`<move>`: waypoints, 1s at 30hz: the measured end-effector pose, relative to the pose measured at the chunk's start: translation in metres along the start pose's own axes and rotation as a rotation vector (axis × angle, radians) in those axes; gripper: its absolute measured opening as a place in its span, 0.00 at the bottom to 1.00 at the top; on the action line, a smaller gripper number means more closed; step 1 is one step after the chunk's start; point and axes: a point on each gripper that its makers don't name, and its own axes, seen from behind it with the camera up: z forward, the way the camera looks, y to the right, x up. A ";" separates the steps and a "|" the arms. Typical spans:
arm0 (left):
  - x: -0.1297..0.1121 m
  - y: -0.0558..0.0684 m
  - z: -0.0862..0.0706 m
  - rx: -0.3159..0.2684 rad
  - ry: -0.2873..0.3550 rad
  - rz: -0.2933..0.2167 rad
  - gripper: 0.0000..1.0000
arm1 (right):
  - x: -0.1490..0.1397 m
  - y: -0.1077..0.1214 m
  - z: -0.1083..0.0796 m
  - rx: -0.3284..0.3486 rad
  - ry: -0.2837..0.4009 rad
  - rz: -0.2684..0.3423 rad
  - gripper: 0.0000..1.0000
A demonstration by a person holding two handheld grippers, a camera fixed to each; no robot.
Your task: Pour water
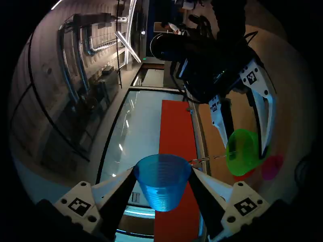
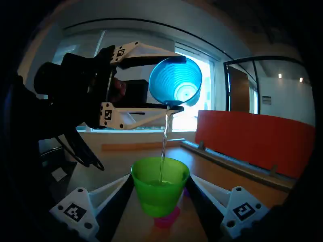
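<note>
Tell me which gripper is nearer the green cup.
Right. The right gripper clamps the green cup between its fingers; the left gripper holds the tilted blue cup above it, apart, pouring water in.

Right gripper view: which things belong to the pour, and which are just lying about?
In the job: blue cup, tilted in the left gripper; water stream; green cup, catching it in the right gripper.
Lying about: pink object on the table near the green cup; orange panel.

Dim, warm-toned frames — a blown-out window [image 2: 208, 97] backlights the right gripper view, and fisheye bends the edges.
</note>
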 end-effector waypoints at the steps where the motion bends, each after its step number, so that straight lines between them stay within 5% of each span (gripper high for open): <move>1: 0.000 0.000 0.000 0.000 0.000 0.003 0.87 | 0.000 0.000 0.000 -0.001 0.000 -0.001 0.90; 30: 0.008 0.000 -0.005 0.005 0.011 0.075 0.87 | 0.002 0.003 -0.001 -0.010 0.012 0.002 0.90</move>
